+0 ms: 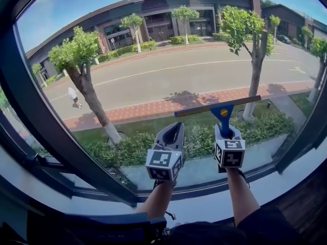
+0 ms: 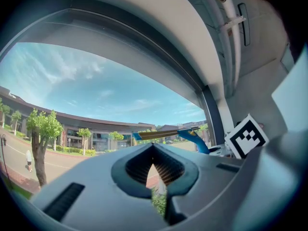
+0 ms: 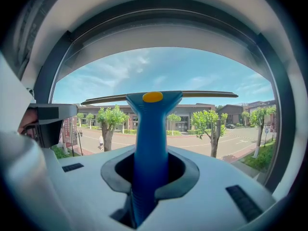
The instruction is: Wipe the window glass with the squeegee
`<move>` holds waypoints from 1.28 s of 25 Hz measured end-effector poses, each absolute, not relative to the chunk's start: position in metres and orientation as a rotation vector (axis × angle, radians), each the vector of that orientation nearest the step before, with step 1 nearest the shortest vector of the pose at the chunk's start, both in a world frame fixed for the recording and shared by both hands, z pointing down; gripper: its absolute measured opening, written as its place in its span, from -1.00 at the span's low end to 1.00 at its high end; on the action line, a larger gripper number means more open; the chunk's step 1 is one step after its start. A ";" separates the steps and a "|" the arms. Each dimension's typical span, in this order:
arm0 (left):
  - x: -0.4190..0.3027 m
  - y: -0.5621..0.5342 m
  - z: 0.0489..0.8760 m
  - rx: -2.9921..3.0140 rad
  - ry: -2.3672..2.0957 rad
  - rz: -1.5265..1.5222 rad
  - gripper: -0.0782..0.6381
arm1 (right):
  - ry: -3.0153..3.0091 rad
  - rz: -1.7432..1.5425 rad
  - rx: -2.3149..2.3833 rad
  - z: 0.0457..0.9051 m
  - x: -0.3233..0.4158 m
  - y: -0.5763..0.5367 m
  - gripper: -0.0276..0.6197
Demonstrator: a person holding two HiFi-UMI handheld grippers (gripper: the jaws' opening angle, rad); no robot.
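Note:
A blue-handled squeegee (image 1: 223, 113) stands upright against the window glass (image 1: 153, 60), its long blade nearly level across the lower middle of the pane. My right gripper (image 1: 225, 131) is shut on the handle from below. In the right gripper view the handle (image 3: 150, 138) rises out of the jaws to the blade, which has a yellow button at its centre. My left gripper (image 1: 173, 128) hangs just left of it, shut with nothing in it and pointing at the glass. From the left gripper view (image 2: 153, 150) the squeegee (image 2: 166, 133) shows up and to the right.
A dark window frame (image 1: 36, 121) curves down the left and along the bottom, above a pale sill (image 1: 204, 208). Another dark post (image 1: 301, 142) stands at the right. Through the glass lie a street, trees and a building.

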State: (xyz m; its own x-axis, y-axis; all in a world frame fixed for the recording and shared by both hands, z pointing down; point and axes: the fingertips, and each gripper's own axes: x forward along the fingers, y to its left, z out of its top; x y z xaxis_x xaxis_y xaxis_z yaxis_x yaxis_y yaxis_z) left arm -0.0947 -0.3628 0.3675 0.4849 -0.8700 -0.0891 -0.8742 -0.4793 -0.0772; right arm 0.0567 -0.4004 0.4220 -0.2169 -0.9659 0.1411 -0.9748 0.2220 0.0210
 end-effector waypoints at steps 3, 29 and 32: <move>-0.095 -0.364 0.370 -2.614 1.532 0.052 -0.78 | -2.337 0.120 1.885 0.432 0.059 -0.401 -0.68; -0.100 -0.360 0.377 -2.621 1.553 0.046 -0.78 | -2.248 0.273 1.822 0.498 0.064 -0.397 -0.68; -0.101 -0.359 0.375 -2.617 1.553 0.048 -0.78 | -2.247 0.281 1.825 0.499 0.065 -0.398 -0.69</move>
State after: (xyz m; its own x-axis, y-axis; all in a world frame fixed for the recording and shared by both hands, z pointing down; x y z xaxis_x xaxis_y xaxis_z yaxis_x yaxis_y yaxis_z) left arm -0.1006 -0.3591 0.3750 0.4798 -0.8740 -0.0772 -0.8771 -0.4755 -0.0683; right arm 0.0653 -0.3976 0.4995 -0.1963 -0.9342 0.2980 -0.9788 0.2050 -0.0020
